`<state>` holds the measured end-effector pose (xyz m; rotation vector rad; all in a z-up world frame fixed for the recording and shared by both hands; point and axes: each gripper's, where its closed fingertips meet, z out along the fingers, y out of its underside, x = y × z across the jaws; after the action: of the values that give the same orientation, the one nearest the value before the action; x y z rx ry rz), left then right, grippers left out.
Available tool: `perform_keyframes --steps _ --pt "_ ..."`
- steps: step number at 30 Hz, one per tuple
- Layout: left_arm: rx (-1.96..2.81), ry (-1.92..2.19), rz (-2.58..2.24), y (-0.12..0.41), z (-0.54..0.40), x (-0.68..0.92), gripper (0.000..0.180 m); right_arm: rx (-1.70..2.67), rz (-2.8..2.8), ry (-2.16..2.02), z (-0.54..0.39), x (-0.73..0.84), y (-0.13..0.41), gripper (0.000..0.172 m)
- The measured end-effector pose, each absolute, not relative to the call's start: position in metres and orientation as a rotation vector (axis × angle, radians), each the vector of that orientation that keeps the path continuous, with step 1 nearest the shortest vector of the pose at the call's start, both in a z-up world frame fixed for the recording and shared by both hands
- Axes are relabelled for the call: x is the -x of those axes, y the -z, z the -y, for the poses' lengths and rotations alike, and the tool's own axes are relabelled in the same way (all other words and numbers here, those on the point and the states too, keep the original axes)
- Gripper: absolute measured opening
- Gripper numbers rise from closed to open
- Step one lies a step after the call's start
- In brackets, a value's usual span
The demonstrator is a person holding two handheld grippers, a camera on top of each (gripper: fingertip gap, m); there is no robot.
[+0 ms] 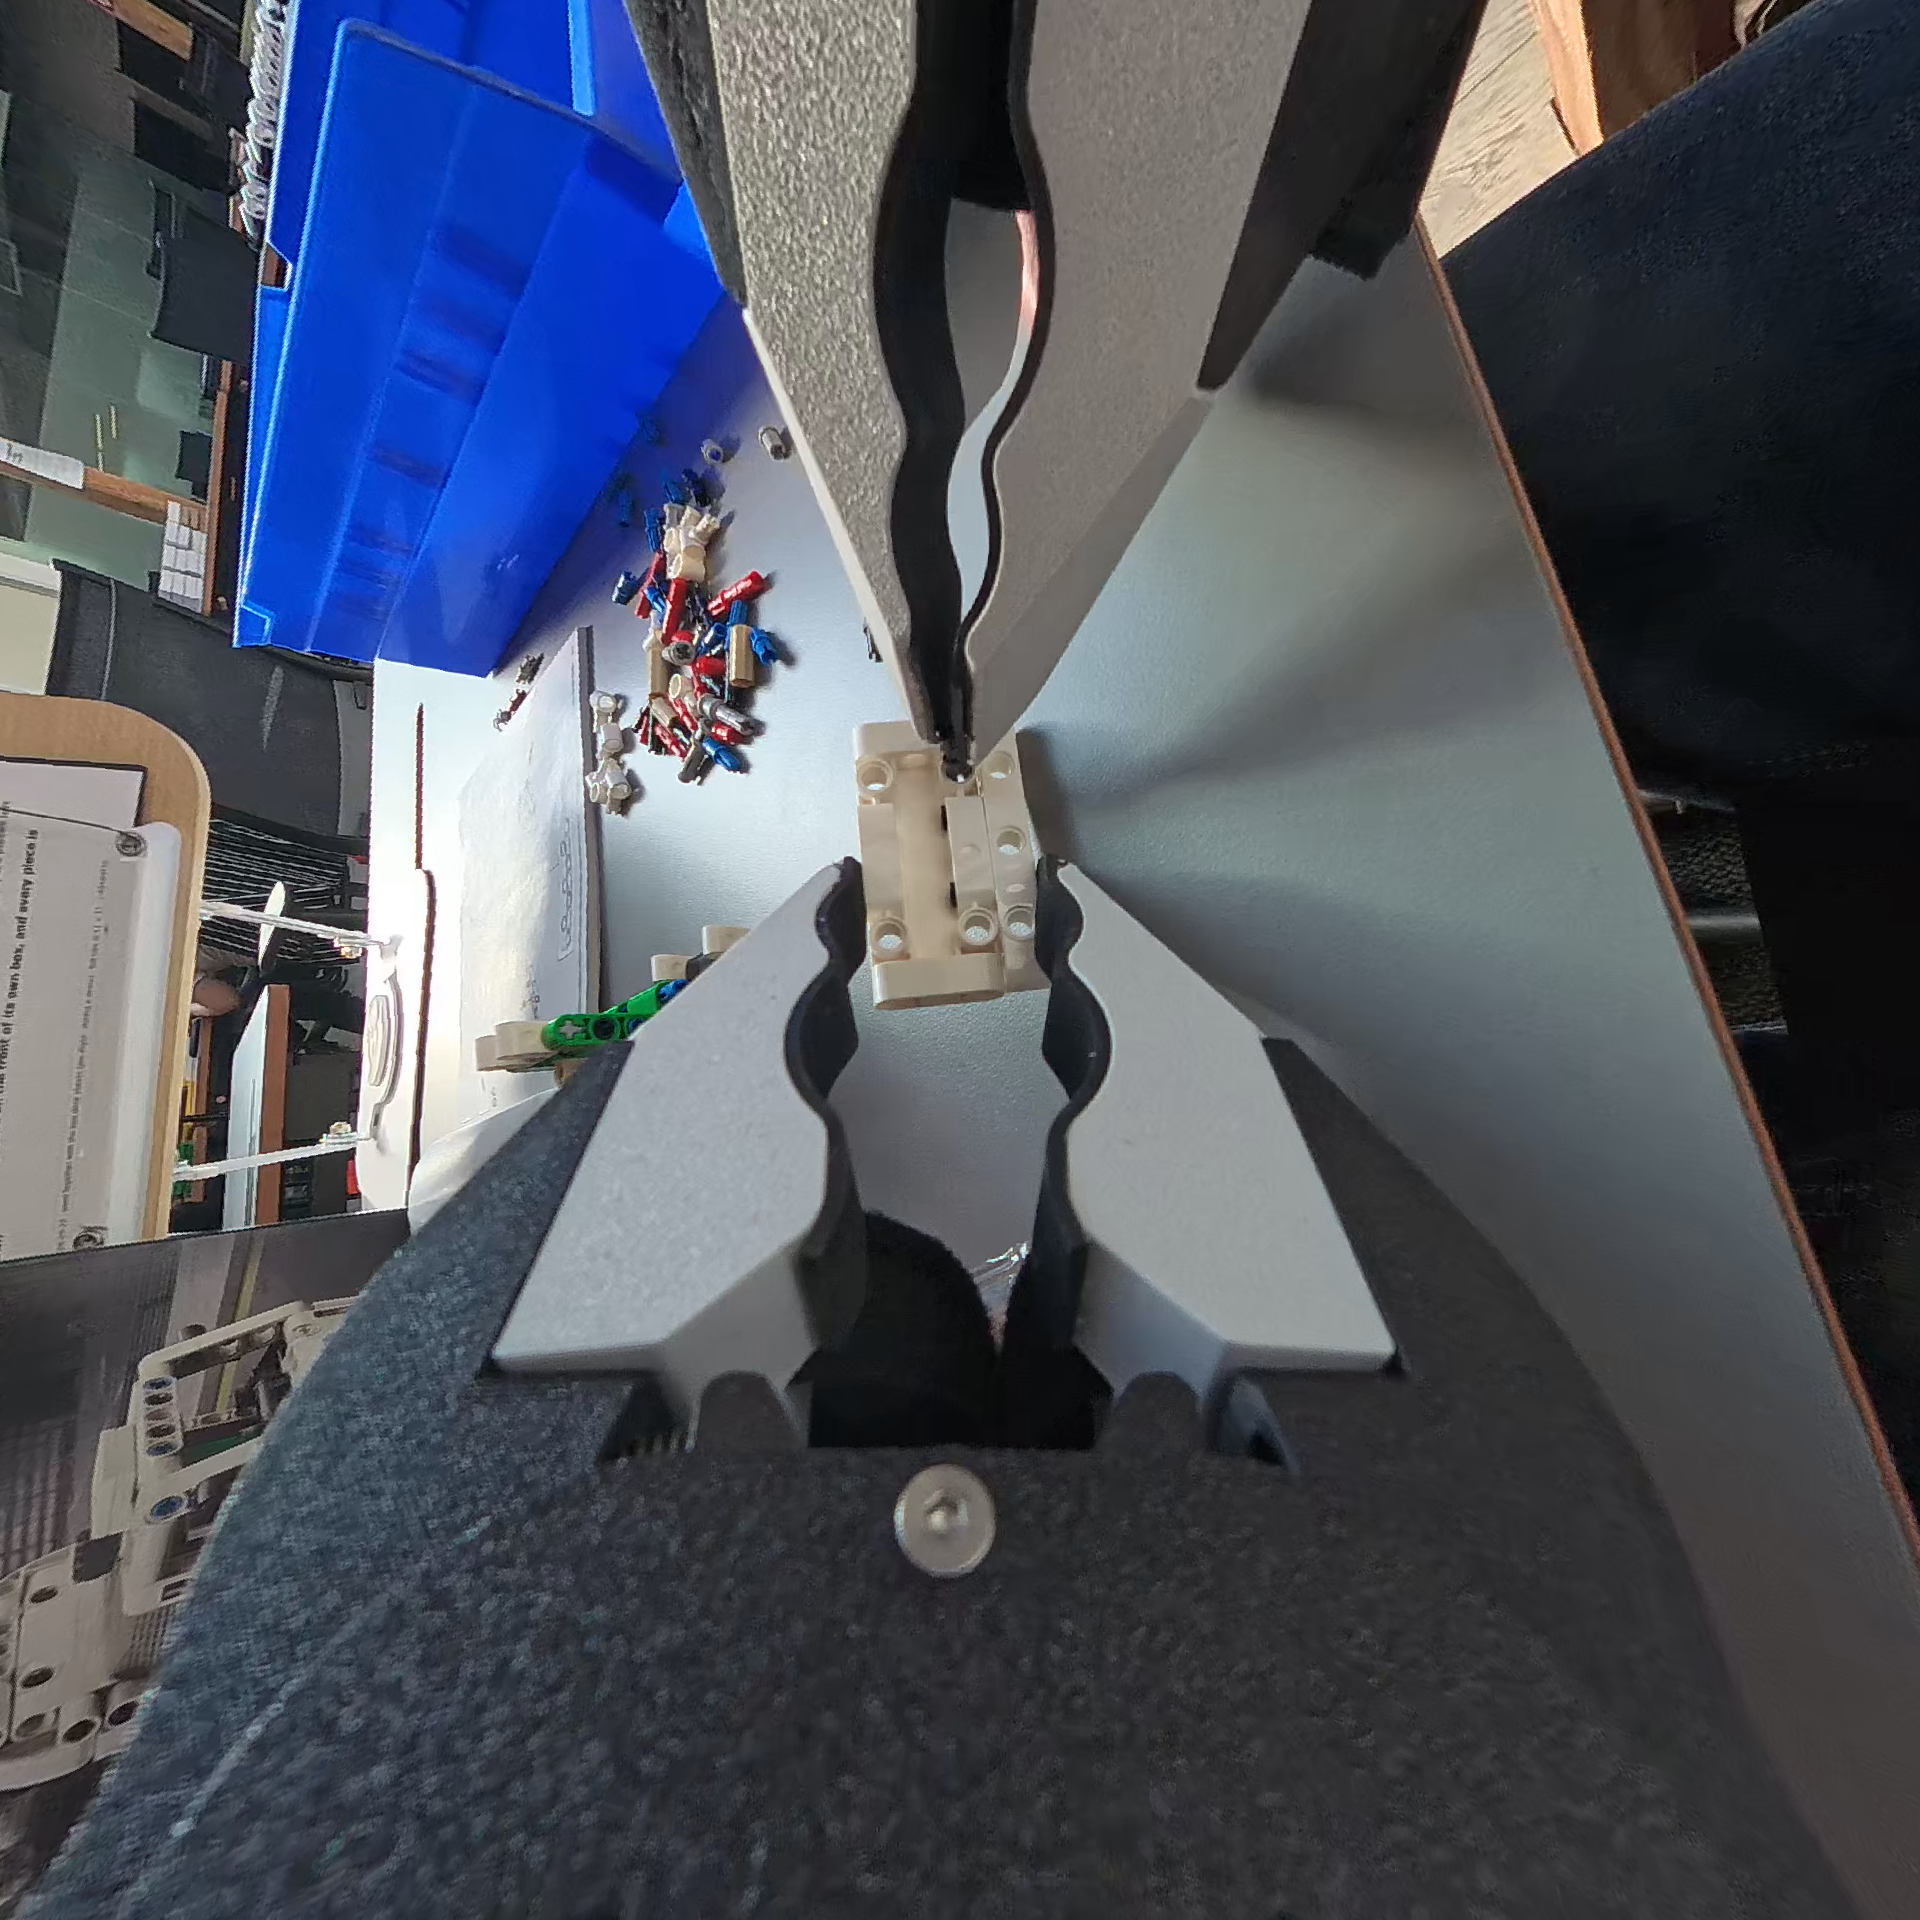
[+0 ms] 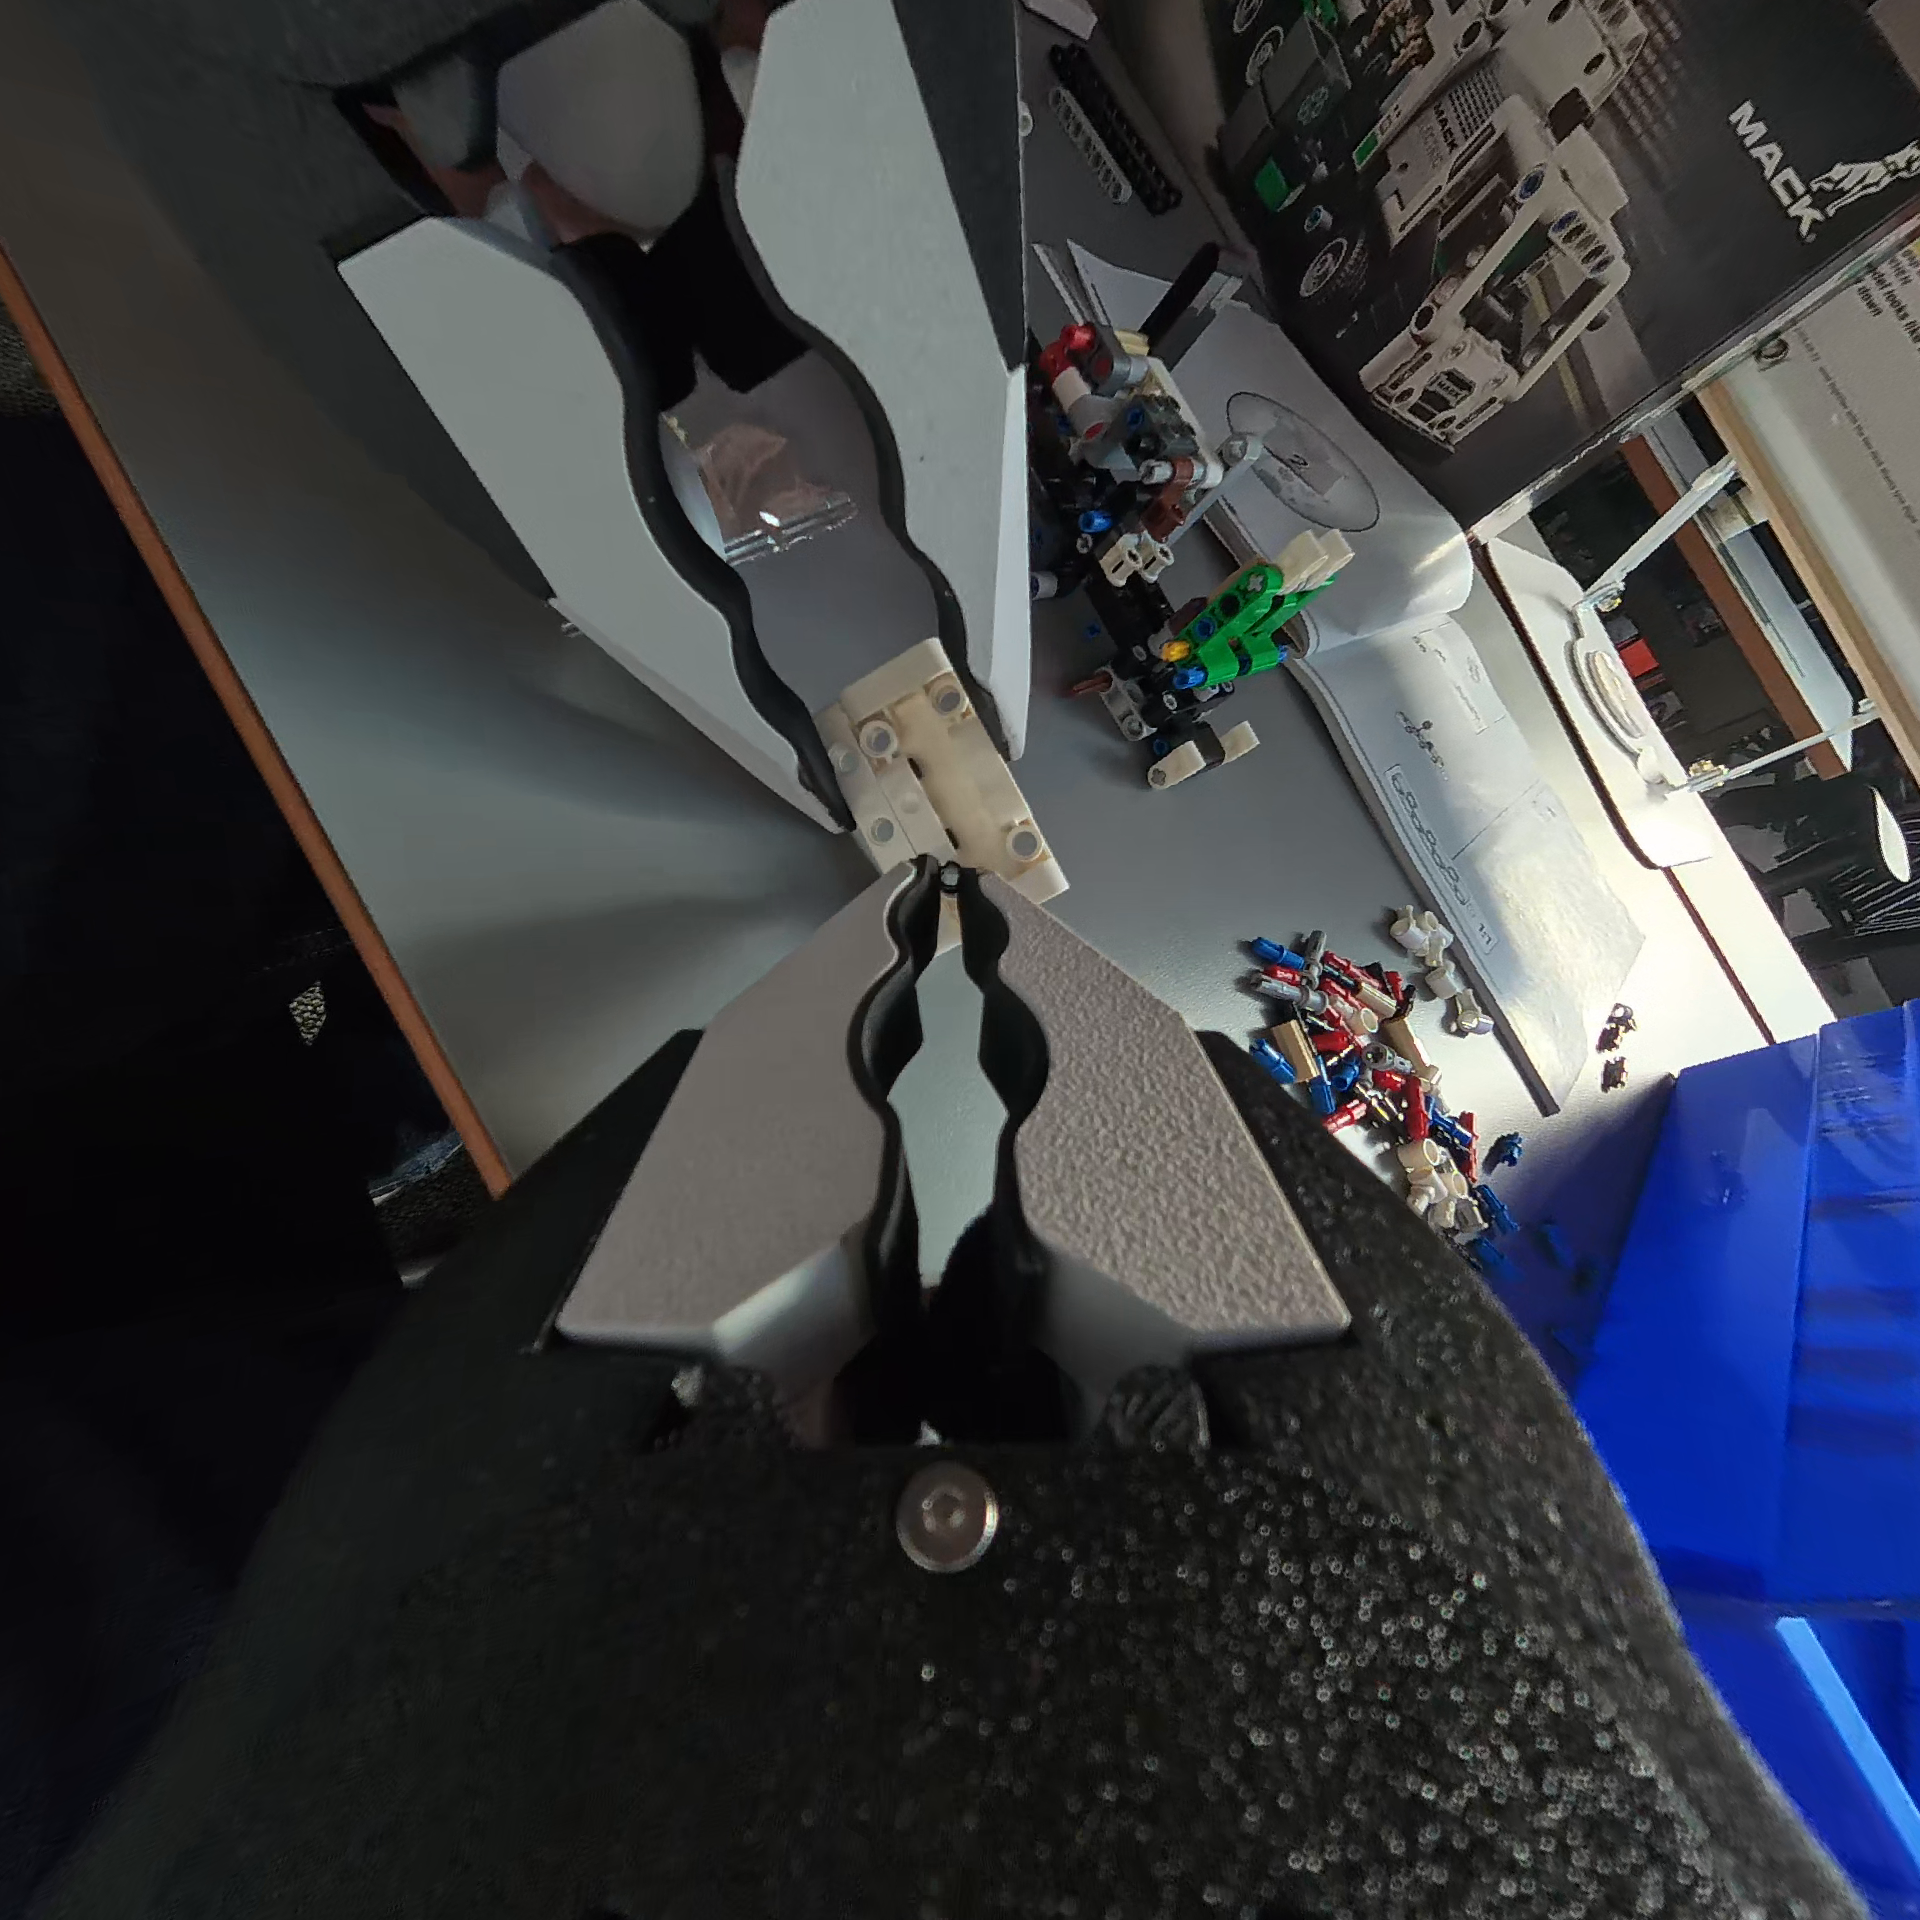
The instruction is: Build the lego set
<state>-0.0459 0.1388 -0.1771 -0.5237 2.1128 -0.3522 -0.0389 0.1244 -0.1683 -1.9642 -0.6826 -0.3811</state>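
Observation:
My left gripper (image 1: 948, 896) is shut on a white beam assembly with round holes (image 1: 914, 883) and holds it above the grey table (image 1: 1299, 831). Both pads press on its sides. My right gripper (image 2: 948, 883) is shut on a small black pin (image 2: 948, 875), with the pin's tip at the near end of the white assembly (image 2: 966, 769). In the left wrist view the right gripper (image 1: 951, 743) comes down from above, and its pin (image 1: 956, 767) touches the assembly's far end by a hole. In the right wrist view the left gripper (image 2: 914, 764) reaches in from above.
A pile of small red, blue, tan and grey pins (image 2: 1371, 1060) lies on the table beside an open instruction booklet (image 2: 1475, 810). A blue bin (image 2: 1766, 1299) stands beyond the pile. A green and black partial build (image 2: 1195, 634) and a printed box (image 2: 1507, 187) stand farther off. The table edge (image 1: 1621, 831) runs close by.

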Motion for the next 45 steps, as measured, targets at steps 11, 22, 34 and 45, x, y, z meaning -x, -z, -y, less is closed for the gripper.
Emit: perform_keyframes --steps 11,22,34,45 --pt "0.522 0.345 -2.110 0.1770 -0.1387 0.0452 0.031 1.975 0.673 0.377 -0.1240 0.0380 0.1689 0.003" --pt "0.563 0.370 -2.116 0.1775 -0.1396 0.0444 0.031 2.026 0.581 0.271 -0.1240 0.0352 0.1687 0.003" --pt "0.638 0.435 -2.133 0.1785 -0.1392 0.0439 0.031 2.025 0.479 0.269 -0.1268 0.0341 0.1677 0.003" --pt "0.660 0.458 -2.141 0.1792 -0.1403 0.0431 0.031 2.069 0.411 0.211 -0.1284 0.0323 0.1690 0.002"
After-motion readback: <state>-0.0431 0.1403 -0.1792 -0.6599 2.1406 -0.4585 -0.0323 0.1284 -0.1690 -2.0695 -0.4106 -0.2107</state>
